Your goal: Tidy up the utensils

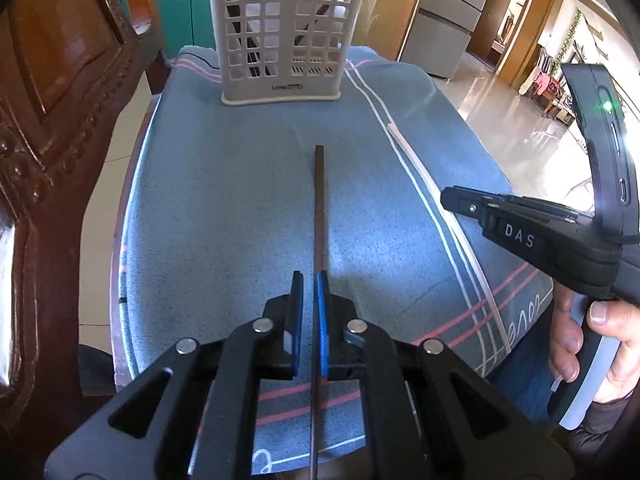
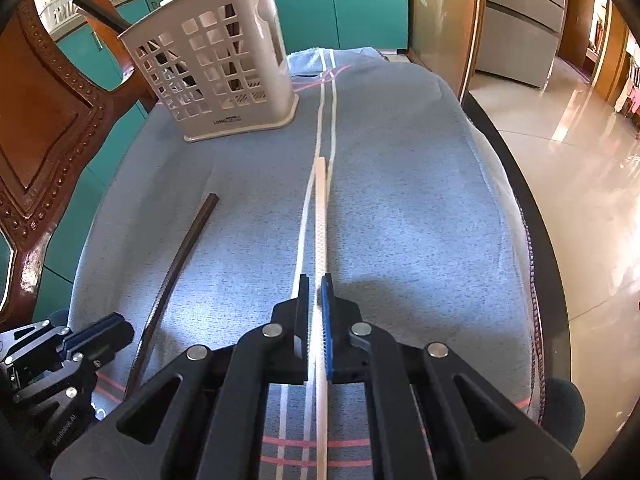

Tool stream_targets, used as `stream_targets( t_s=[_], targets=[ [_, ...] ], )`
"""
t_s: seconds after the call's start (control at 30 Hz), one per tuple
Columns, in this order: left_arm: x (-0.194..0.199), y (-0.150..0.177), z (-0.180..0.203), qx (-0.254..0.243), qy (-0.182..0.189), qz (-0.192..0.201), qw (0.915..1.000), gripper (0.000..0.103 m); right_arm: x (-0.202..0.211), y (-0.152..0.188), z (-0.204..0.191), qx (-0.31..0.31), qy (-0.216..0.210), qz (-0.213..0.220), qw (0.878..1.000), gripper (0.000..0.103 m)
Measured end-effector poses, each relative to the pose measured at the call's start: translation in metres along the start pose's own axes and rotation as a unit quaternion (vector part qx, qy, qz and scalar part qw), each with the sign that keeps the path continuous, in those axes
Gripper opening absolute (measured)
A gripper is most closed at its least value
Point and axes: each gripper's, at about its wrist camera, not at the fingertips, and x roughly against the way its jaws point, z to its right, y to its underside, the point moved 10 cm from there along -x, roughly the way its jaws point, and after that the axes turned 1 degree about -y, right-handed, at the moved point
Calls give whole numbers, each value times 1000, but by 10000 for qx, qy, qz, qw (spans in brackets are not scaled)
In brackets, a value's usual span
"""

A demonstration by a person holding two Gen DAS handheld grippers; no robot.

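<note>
Left gripper (image 1: 308, 280) closed on the dark brown chopstick (image 1: 319, 208); right gripper (image 2: 316, 284) closed on the white chopstick (image 2: 321, 216), both sticks lying flat on the blue cloth (image 1: 224, 200) over the bench and pointing toward the utensil holder (image 1: 285, 36). Holder stands upright near the far edge of the bench, well apart from both stick tips, bare cloth between. A carved wooden chair (image 1: 60, 128) crowds the left bench edge; open floor (image 2: 580, 128) lies right.
</note>
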Motion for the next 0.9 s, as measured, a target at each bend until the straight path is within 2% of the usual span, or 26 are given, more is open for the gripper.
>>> stream_targets(
  t_s=[0.2,0.4,0.63,0.73,0.83,0.9],
  targets=[
    [-7,-2,0,-43,9,-47,10000,16,0,0,2,4,44,31,10000,9],
    [-10,-1,1,-51,0,-79,10000,21,-5,0,7,88,239,-31,9997,26],
    [-15,0,2,-65,-19,-147,9999,25,-12,1,-1,341,293,-49,9990,28],
    [-17,0,4,-83,-17,-165,9998,27,-13,0,-3,486,349,1,9982,27],
    [-19,2,7,-119,7,-209,9997,27,-14,0,-6,515,329,61,9981,10],
    [-21,2,9,-152,12,-226,9996,27,-14,0,-6,455,223,38,9987,7]
  ],
)
